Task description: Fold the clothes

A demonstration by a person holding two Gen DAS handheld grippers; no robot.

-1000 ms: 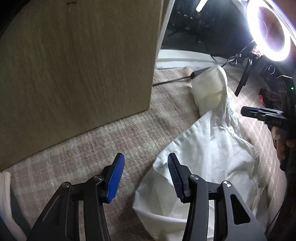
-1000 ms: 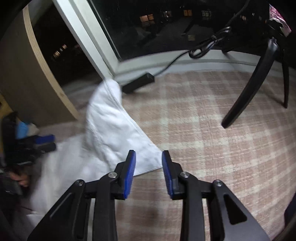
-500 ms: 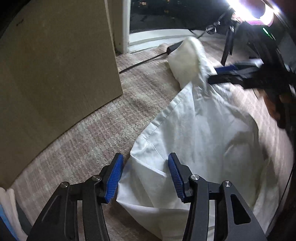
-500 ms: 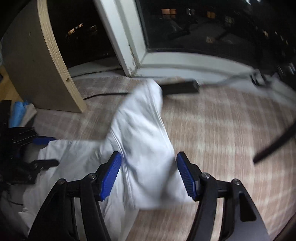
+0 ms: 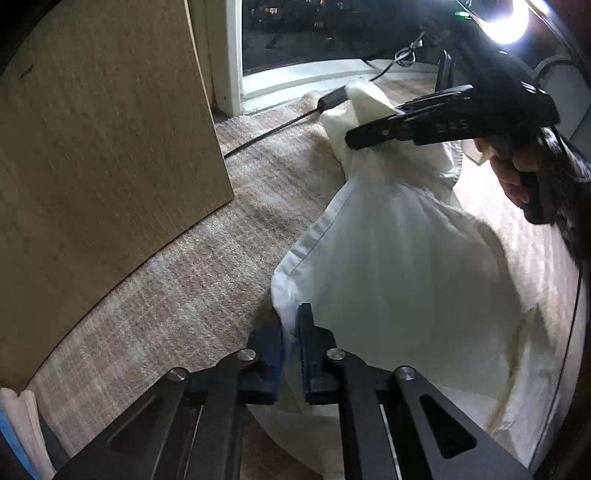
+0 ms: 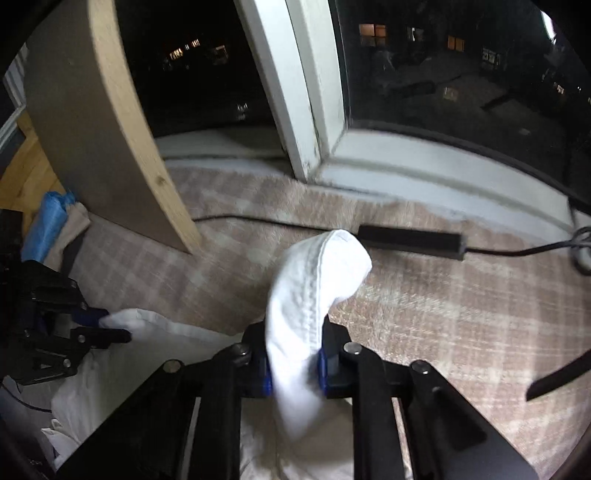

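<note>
A white garment point(image 5: 399, 266) lies rumpled on a beige checked carpet point(image 5: 192, 288). My left gripper point(image 5: 291, 332) is shut on its near corner, at the hem. My right gripper point(image 6: 293, 354) is shut on a thick quilted part of the same garment point(image 6: 314, 280), which sticks up between its blue pads. In the left wrist view the right gripper point(image 5: 373, 133) shows at the garment's far end, held by a hand. In the right wrist view the left gripper point(image 6: 99, 325) shows at the left, on the garment's other end.
A tall wooden panel point(image 5: 96, 155) stands at the left. A window with a white frame point(image 6: 306, 110) runs along the far side. A black power strip point(image 6: 410, 242) and its cable lie on the carpet beyond the garment. A bright ring light point(image 5: 506, 18) shines at the upper right.
Both grippers were open above the garment. Both have moved down onto it and shut, the left on the near corner and the right on the quilted far part, which is now lifted.
</note>
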